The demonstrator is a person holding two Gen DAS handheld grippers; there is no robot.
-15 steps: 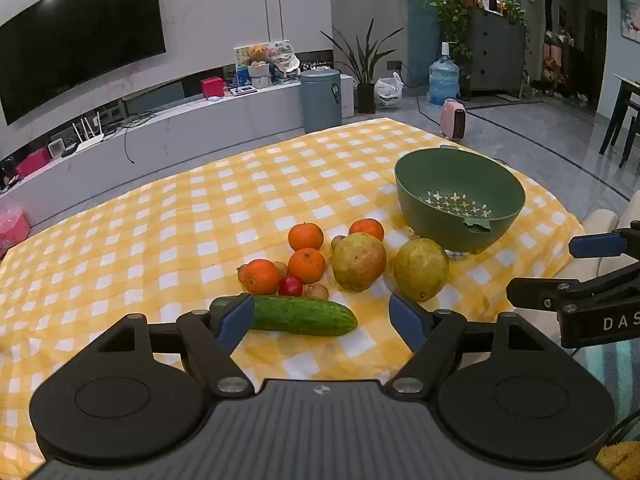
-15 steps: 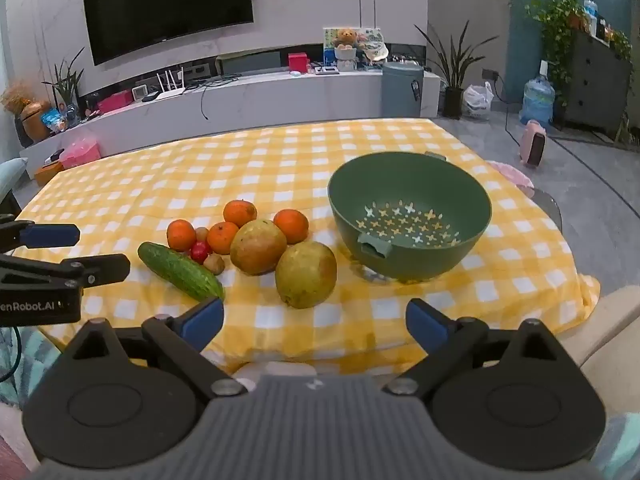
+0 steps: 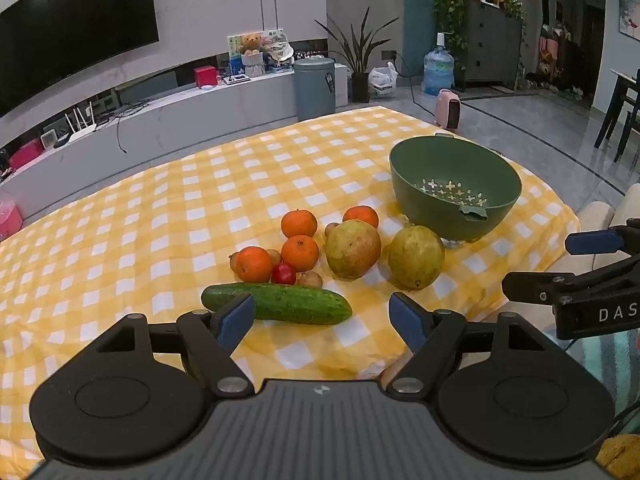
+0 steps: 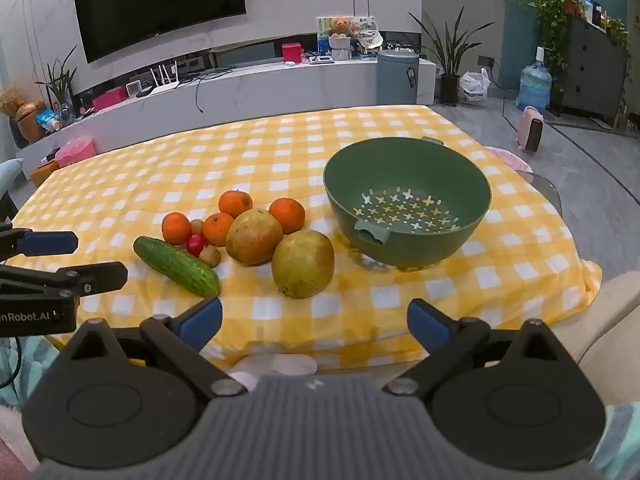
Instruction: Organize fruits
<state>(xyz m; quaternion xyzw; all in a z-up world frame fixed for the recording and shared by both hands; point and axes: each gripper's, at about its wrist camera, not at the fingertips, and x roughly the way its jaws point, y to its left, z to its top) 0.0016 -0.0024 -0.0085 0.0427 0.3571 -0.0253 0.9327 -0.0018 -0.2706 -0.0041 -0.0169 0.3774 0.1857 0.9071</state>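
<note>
both claws poised at the near edge of a counter draped in a yellow checked cloth (image 4: 280,148), nothing yet lifted. the left claw (image 3: 321,316) stands spread wide and empty, a cucumber (image 3: 280,303) lying just past its tips; the right claw (image 4: 314,320) is likewise released and empty, hovering off the counter's near edge, with the nearer pear (image 4: 303,264) ahead of it.

the fruit sits in one cluster toward the near edge: four oranges, the closest to the cucumber at (image 3: 253,264), a second pear (image 3: 352,248) touching that cluster, a small red fruit (image 3: 284,274) and a few small brown ones tucked between (too small to name with confidence). the green colander bowl (image 4: 472,236) stands empty toward the near right corner, just beside the nearer pear.

by the look of it, sorting has not begun; this is the approach before a first pick. the next move likely calls for one claw to drop over a single fruit, the free-standing pear being the easiest reach for the right, close squarely on its widest part, and carry it over the bowl's rim without nudging the packed oranges.
</note>
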